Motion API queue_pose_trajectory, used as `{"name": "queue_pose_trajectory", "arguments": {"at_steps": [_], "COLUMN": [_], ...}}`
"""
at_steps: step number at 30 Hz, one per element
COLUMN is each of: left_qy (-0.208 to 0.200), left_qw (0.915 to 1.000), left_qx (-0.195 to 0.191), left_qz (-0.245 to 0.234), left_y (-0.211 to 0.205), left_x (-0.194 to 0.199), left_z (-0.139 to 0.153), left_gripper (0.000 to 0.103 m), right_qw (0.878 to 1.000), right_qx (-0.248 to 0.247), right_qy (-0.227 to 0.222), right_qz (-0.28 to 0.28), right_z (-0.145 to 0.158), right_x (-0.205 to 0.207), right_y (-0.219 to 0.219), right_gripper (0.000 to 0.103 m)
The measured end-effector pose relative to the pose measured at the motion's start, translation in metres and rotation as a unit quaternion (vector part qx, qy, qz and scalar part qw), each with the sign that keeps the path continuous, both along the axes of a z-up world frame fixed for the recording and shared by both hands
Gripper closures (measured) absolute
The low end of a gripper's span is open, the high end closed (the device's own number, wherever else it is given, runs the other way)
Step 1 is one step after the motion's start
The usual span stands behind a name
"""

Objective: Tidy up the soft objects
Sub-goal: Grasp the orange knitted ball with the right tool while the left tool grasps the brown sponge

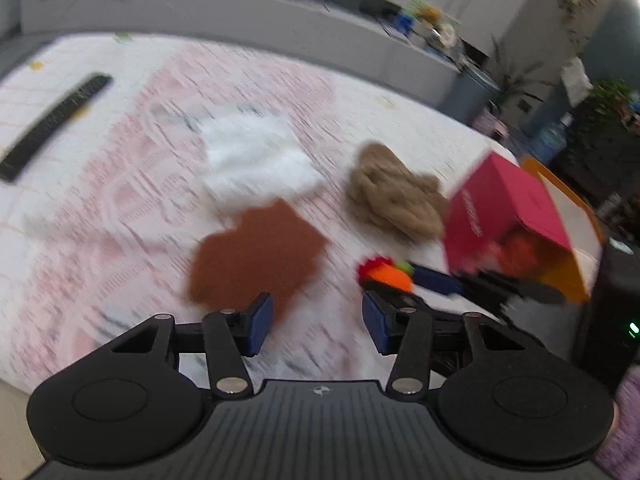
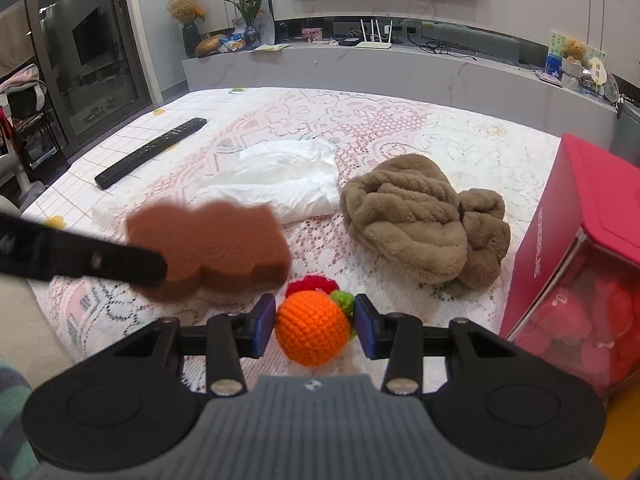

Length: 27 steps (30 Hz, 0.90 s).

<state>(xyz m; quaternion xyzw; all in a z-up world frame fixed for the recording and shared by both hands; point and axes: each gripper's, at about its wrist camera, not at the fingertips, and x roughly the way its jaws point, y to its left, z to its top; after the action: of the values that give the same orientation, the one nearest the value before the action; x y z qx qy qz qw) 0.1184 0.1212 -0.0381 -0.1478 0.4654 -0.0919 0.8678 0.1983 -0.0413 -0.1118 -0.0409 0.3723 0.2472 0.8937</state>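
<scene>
The right gripper [image 2: 315, 330] clamps the orange crochet ball [image 2: 311, 327], with the pink box [image 2: 576, 216] close on its right. The left gripper [image 1: 318, 324] stands half open and empty over the brown sponge [image 1: 256, 254], farther left.

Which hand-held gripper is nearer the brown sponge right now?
Left. The left hand-held gripper is right at the near edge of the brown sponge, jaws empty. The right hand-held gripper is off to the sponge's right, closed around the orange crocheted ball.
</scene>
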Motion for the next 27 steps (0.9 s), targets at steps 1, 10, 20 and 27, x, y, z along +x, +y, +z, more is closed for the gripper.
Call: {"name": "queue_pose_trajectory", "arguments": {"at_steps": [1, 10, 20, 27], "left_qy": [0.007, -0.031, -0.003, 0.015], "left_qw": [1.0000, 0.9895, 0.9606, 0.9347], "left_qx": [0.002, 0.132, 0.230, 0.277], "left_qz": [-0.007, -0.050, -0.156, -0.222], "left_y": [-0.003, -0.007, -0.016, -0.025], "left_x": [-0.003, 0.001, 0.043, 0.060], "left_z": [-0.002, 0.002, -0.021, -0.039], "left_gripper": [0.047, 0.019, 0.014, 0.014], "right_qw": [1.000, 1.000, 1.000, 0.999], "right_qx": [0.001, 0.012, 0.005, 0.014], "right_qy": [0.001, 0.008, 0.016, 0.025], "right_qz": [0.001, -0.007, 0.010, 0.032], "right_z": [0.001, 0.002, -0.007, -0.014], "right_x": [-0.003, -0.019, -0.017, -0.015], "right_y": [0.000, -0.006, -0.004, 0.003], "right_gripper": [0.061, 0.061, 0.061, 0.061]}}
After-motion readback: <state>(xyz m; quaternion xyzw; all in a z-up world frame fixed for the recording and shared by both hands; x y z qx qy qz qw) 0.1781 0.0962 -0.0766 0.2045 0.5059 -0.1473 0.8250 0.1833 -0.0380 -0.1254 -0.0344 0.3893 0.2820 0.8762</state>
